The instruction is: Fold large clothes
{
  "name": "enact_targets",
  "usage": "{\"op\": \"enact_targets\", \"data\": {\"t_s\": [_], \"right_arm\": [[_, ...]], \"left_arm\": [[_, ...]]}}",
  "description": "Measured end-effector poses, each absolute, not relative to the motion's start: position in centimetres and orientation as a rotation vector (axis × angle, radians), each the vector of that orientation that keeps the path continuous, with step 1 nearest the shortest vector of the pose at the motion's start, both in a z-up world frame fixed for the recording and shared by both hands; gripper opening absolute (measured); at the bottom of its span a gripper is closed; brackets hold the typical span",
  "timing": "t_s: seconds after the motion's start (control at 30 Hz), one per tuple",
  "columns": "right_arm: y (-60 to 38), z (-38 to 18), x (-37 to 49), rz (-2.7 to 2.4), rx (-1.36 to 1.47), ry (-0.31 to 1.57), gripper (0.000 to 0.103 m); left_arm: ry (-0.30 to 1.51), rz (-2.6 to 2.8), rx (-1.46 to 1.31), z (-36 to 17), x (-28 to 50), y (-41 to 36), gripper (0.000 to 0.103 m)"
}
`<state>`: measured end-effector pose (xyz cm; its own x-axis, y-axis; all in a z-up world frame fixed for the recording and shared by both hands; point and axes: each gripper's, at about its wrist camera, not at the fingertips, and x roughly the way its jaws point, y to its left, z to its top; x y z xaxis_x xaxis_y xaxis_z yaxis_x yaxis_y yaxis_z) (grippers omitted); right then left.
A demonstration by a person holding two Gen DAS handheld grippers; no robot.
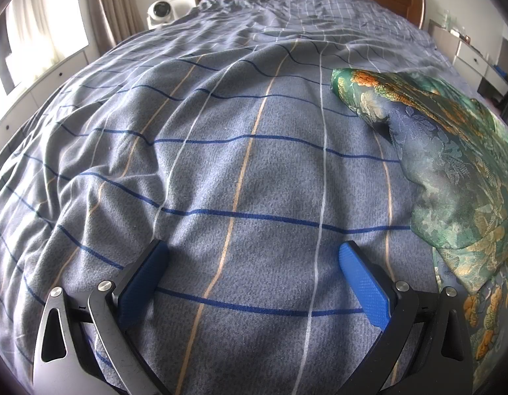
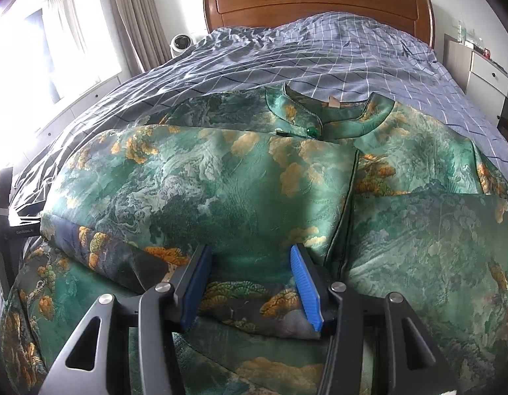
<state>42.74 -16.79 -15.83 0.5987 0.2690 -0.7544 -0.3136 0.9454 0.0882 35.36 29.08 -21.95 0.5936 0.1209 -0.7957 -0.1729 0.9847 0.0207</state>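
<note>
A large green garment point(image 2: 241, 177) with orange and teal landscape print lies on the bed, collar point(image 2: 319, 112) toward the headboard. Its left side is folded in over the body. My right gripper point(image 2: 250, 256) is open, its blue pads either side of the folded edge, close above the cloth. In the left wrist view the garment point(image 1: 451, 164) lies at the right. My left gripper point(image 1: 254, 253) is open and empty over the bare bedspread, left of the garment.
The blue-grey checked bedspread point(image 1: 221, 131) covers the bed. A wooden headboard point(image 2: 319, 3) stands at the far end. A white fan point(image 2: 181, 43) and curtains are at the far left, a white cabinet point(image 2: 484, 72) at the right. The left gripper's body point(image 2: 7, 223) shows at the left edge.
</note>
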Motion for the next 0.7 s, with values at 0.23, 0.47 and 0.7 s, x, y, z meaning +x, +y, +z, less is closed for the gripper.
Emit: {"op": "enact_targets", "data": {"t_s": [0.23, 0.47, 0.7], "right_arm": [[-16.6, -15.6, 42.7, 0.336, -0.062, 0.871, 0.051], [-17.8, -11.9, 40.3, 0.309, -0.002, 0.864, 0.063], [-23.8, -8.7, 32.2, 0.220, 0.015, 0.833, 0.074]], "left_arm": [[0.920, 0.171, -0.061, -22.0, 35.3, 29.1, 0.103], [0.917, 0.177, -0.053, -22.1, 35.1, 28.8, 0.103], [0.933, 0.165, -0.061, -22.1, 35.6, 28.9, 0.103]]}}
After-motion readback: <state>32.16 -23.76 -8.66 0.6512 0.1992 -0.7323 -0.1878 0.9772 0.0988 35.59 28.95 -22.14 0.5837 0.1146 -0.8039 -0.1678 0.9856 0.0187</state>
